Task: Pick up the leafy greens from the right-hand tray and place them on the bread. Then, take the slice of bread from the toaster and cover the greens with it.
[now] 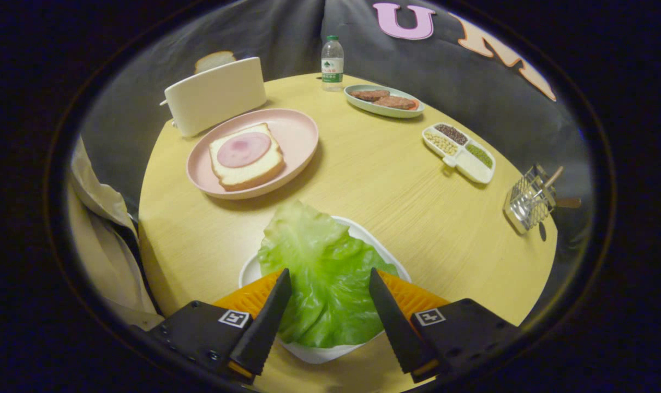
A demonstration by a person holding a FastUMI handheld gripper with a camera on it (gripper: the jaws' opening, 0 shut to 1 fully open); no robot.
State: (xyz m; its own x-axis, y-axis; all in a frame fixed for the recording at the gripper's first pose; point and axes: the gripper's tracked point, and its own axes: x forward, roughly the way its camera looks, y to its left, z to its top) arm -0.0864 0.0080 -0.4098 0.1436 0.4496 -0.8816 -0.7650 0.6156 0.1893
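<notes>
Round and pale, the bench (pixel 363 180) carries a white tray (pixel 248 270) at its near edge, holding the lettuce leaf (pixel 325 273). The gripper (pixel 330 311) is spread, its fingers flanking the leaf without pinching it. Beyond, toward the left edge, bread (pixel 246 157) waits on a pink plate (pixel 297 131).

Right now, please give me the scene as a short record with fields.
fingers: gripper open, one finger each side of the lettuce leaf
lettuce: lying on a white tray, not lifted
target: bread with ham slice on pink plate, beyond the fingers
toaster: behind the plate, bread slice sticking up
</notes>
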